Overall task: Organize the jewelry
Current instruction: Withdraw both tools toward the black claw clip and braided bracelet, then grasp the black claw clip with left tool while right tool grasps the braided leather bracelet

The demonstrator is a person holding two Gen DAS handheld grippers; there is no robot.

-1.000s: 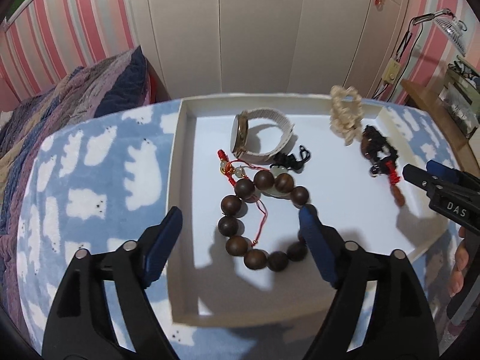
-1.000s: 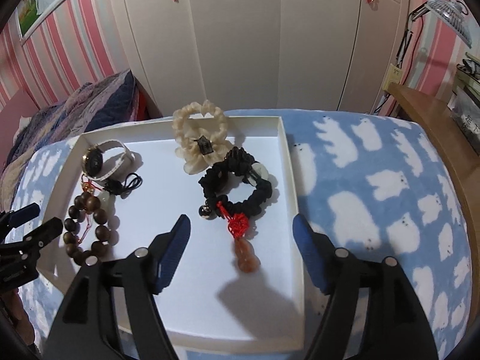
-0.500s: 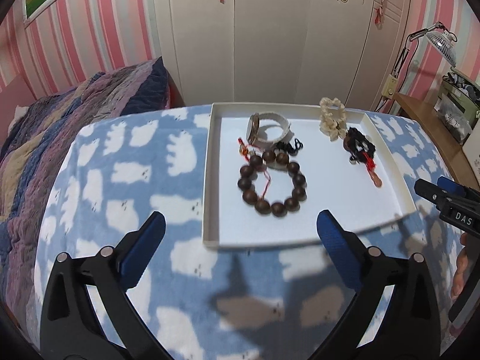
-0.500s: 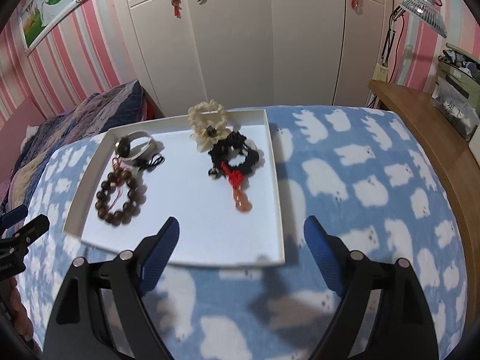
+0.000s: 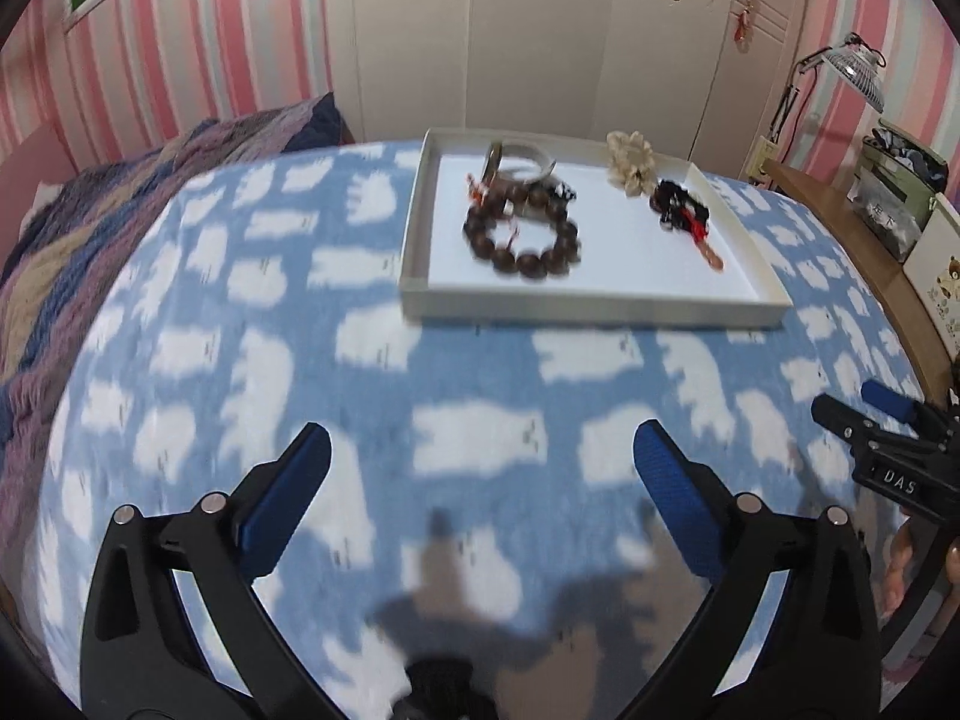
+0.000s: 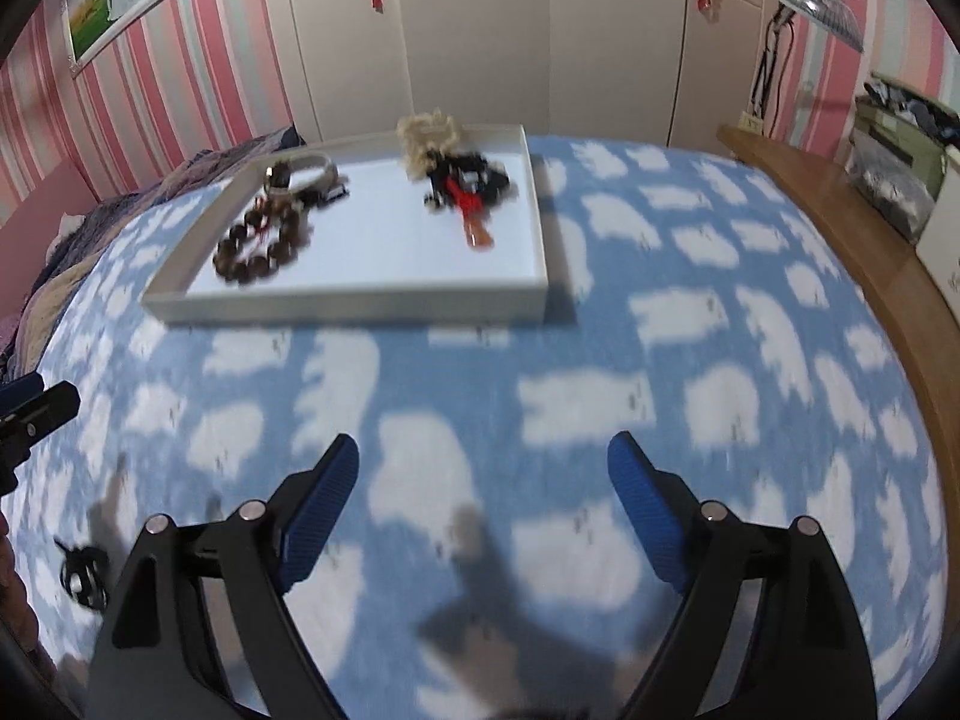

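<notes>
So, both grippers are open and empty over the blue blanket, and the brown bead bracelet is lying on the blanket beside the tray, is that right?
Not quite: the bead bracelet lies inside the white tray, not on the blanket, as the left wrist view shows. The rest holds: the left gripper and right gripper are open and empty over the blanket.

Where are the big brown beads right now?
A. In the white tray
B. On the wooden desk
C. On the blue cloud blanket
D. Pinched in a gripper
A: the brown bead bracelet lies inside the white tray, and both grippers are empty, back over the blanket.
</notes>
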